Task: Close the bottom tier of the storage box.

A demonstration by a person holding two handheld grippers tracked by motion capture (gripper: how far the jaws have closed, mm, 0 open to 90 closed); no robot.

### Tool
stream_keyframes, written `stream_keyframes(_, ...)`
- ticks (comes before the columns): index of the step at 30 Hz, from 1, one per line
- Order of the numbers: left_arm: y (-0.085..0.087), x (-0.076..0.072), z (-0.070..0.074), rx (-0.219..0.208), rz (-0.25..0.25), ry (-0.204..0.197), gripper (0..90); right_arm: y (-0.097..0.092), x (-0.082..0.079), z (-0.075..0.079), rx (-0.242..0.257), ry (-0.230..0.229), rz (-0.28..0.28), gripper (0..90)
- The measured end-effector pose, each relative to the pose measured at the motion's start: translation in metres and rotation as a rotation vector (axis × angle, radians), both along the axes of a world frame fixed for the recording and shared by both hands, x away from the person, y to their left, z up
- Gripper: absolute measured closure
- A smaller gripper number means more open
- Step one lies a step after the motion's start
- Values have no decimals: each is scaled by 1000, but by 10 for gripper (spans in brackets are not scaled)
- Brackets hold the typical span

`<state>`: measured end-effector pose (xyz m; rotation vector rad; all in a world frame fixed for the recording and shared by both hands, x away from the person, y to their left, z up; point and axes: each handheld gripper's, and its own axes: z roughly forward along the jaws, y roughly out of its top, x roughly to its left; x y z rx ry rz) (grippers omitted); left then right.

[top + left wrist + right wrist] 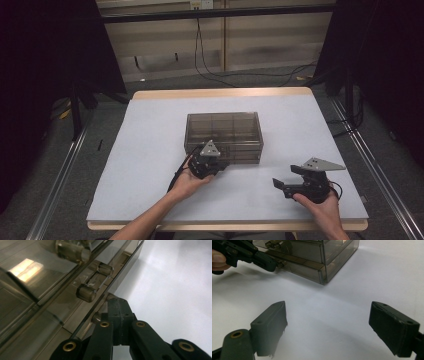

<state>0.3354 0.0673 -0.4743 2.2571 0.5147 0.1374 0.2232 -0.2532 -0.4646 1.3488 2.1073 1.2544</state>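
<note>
Smoky brown clear drawer box [223,131] on a pale grey table [150,165] edged in light wood; black left gripper [218,167] at its front, black right gripper [281,187] beside.

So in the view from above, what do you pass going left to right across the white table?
Left gripper, jaws closed at the bottom drawer front of the smoky clear drawer box → a bare stretch of white table surface → right gripper, jaws open over the table, holding nothing.
</note>
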Motion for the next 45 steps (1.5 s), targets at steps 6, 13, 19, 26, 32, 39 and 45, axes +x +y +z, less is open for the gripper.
stream_keyframes(6, 0, 2, -2, -14, 11, -5, 900, -1, 0, 0, -3, 2, 1, 147)
stream_keyframes(13, 1, 4, -2, 3, 22, -15, 900, 0, 0, 0, -2, 4, 0, 147)
stream_keyframes(19, 1, 4, -2, 7, 27, -10, 900, 0, 1, -1, 2, 4, -2, 147)
stream_keyframes(26, 1, 4, -3, 8, 27, -3, 900, 0, 1, 0, 4, 4, -2, 147)
stream_keyframes(32, 3, -3, 3, -13, -10, 7, 851, -2, 0, 0, 5, 1, -6, 147)
stream_keyframes(39, 13, -18, 18, -12, -27, -16, 630, -2, 0, 0, 4, 0, -9, 147)
stream_keyframes(45, 26, -24, 25, 4, -6, -39, 348, -3, 0, 0, 6, 1, -12, 147)
